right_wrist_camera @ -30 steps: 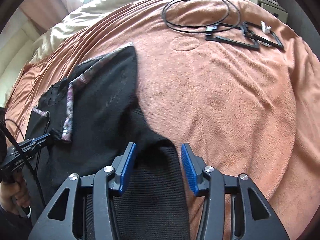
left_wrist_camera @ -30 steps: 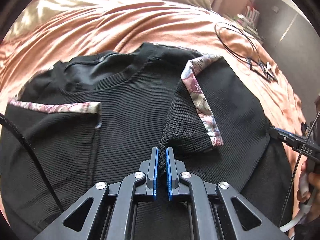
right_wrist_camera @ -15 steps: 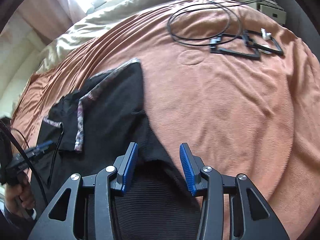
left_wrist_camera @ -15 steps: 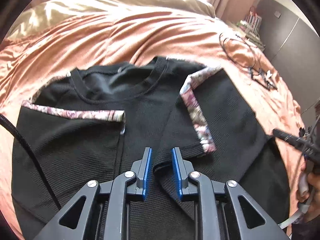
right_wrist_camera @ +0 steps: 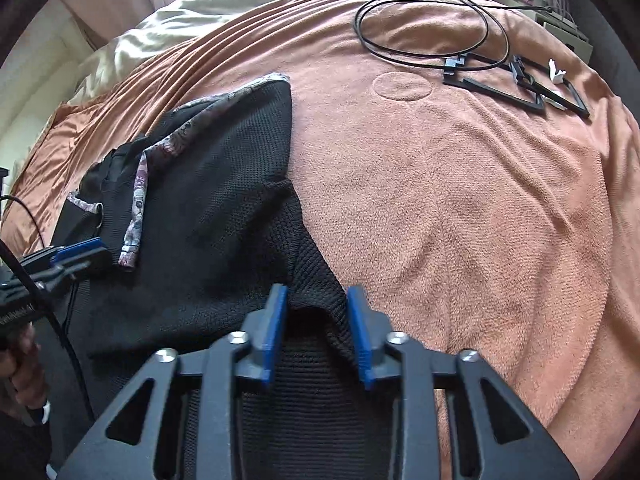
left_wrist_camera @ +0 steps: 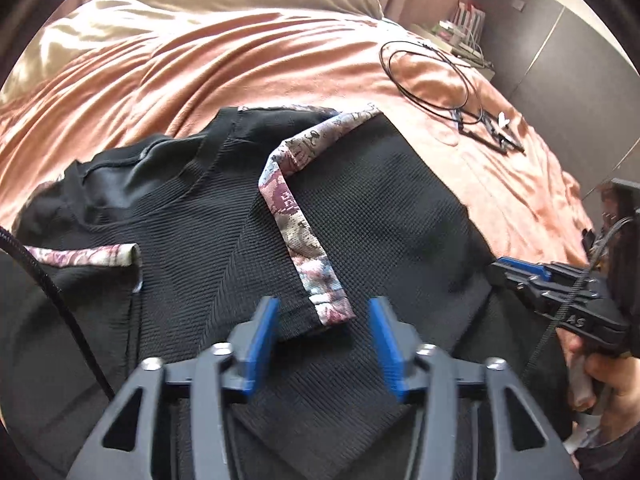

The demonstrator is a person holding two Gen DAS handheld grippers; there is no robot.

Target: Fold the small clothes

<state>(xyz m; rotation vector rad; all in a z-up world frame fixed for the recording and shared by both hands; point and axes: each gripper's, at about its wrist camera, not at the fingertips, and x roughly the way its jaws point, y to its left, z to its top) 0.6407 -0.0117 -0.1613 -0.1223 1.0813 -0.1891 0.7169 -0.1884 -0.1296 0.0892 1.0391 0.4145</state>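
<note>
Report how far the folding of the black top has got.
Done: both patterned-cuff sleeves lie folded onto the black top. In hand: left gripper has just opened off the sleeve; right gripper has been closing around the side edge. Left: folding the body.

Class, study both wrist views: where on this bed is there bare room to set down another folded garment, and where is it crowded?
Free: the orange blanket between the black top and the coiled cable, and the stretch beyond the neckline towards the beige duvet. Crowded: around the cable and black frames, and near both grippers on the top.
</note>
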